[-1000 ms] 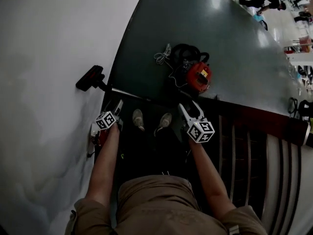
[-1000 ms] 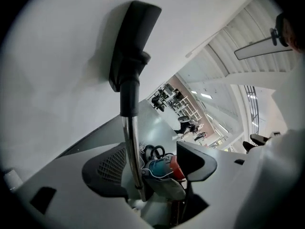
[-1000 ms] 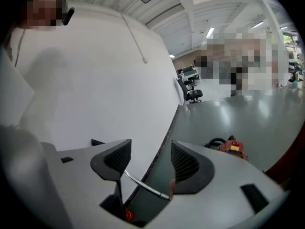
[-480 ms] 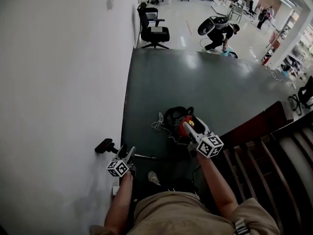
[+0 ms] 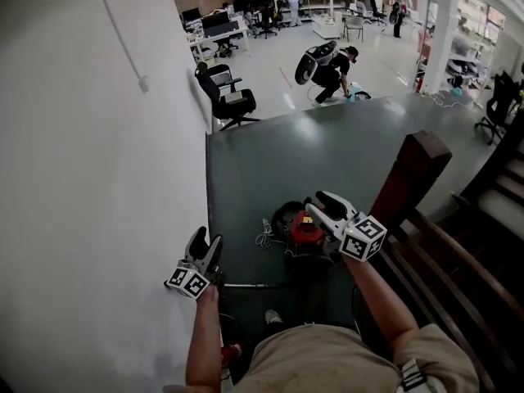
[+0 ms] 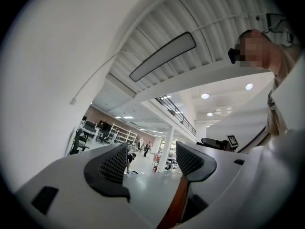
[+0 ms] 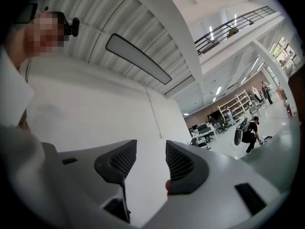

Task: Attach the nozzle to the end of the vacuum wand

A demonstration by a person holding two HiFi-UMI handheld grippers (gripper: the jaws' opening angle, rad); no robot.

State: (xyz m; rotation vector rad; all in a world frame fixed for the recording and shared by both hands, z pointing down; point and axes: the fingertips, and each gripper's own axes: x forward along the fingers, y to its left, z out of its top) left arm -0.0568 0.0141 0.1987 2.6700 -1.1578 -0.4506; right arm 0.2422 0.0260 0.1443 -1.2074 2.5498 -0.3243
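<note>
- My left gripper (image 5: 205, 244) is held up near my body on the left, close beside the white wall (image 5: 98, 178). Its jaws are apart and there's only open room between them.
- The vacuum wand (image 5: 246, 286) is a thin metal tube lying flat on the dark floor mat (image 5: 270, 162). It runs right from under my left gripper, and neither gripper touches it.
- I can't make out the nozzle in any view.
- My right gripper (image 5: 316, 202) is raised on the right and points away from me. The jaws are closing, a gap still shows, and nothing is in it.
- The red vacuum canister (image 5: 307, 229) sits on the mat below the right gripper, partly hidden by it. A loose cord (image 5: 266, 234) is bundled just to its left.
- A brown wooden stair post (image 5: 413, 170) stands right of the canister at the mat's edge.
- Further off, a black office chair (image 5: 225, 97) stands by the wall past the mat's far-left corner.
- Far back, a person (image 5: 334, 62) is crouched on the light floor.
</note>
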